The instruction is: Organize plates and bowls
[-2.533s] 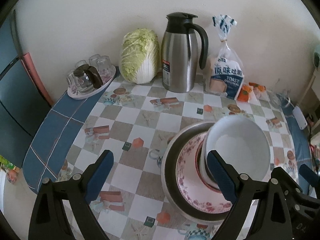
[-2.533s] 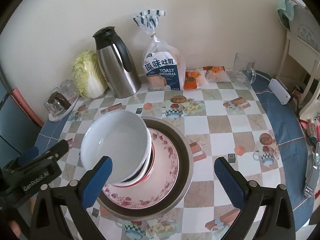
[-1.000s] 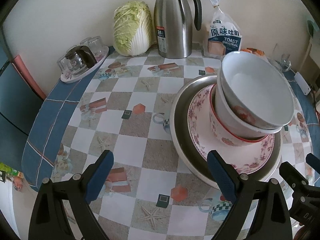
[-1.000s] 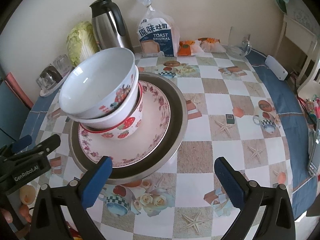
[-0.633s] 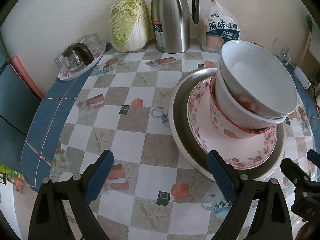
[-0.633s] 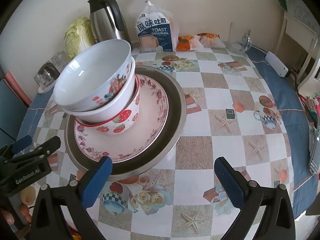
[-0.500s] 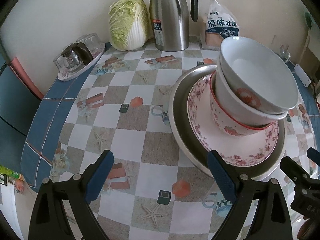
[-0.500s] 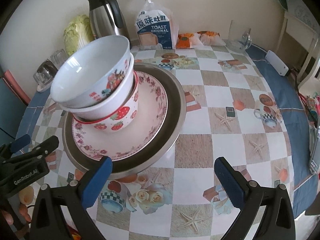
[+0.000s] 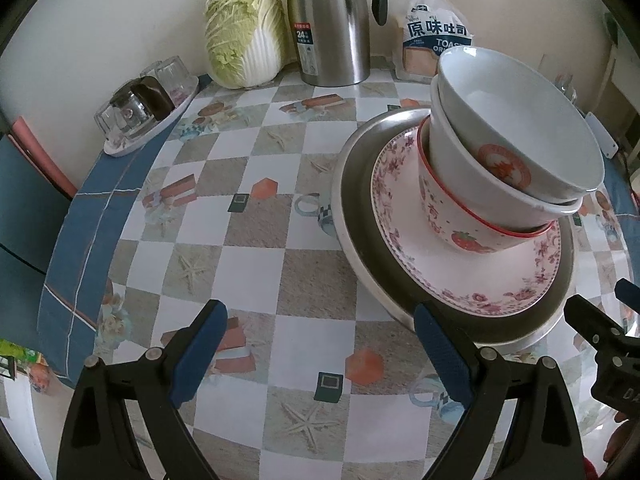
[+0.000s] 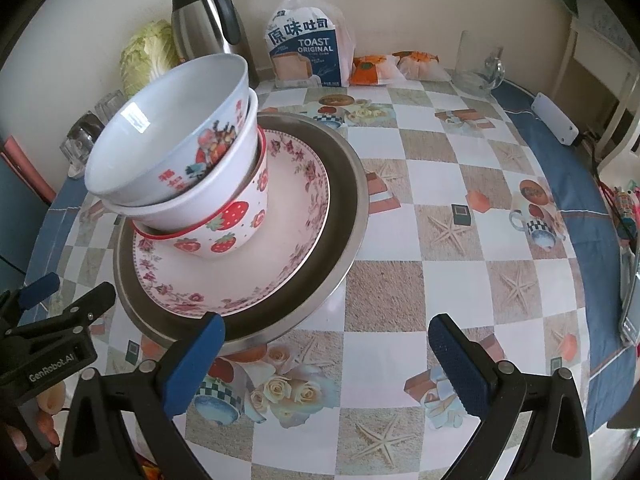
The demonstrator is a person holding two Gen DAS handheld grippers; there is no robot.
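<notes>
Now three bowls (image 10: 176, 168) are stacked on nested plates (image 10: 296, 216).
Both tools, left tool (image 9: 320, 354) and right tool (image 10: 326, 360), are held apart, seemingly empty, above the surface (image 10: 440, 208).

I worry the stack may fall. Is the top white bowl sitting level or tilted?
Tilted. The top white bowl leans in the bowl beneath it, its rim higher at one side in both views, opening toward the left gripper.

Thermos (image 9: 332, 20) lid cut off by the left view's top edge; bread bag (image 9: 434, 40) partly hidden behind the top bowl (image 9: 520, 128); the lower bowls' interiors hidden by nesting.
</notes>
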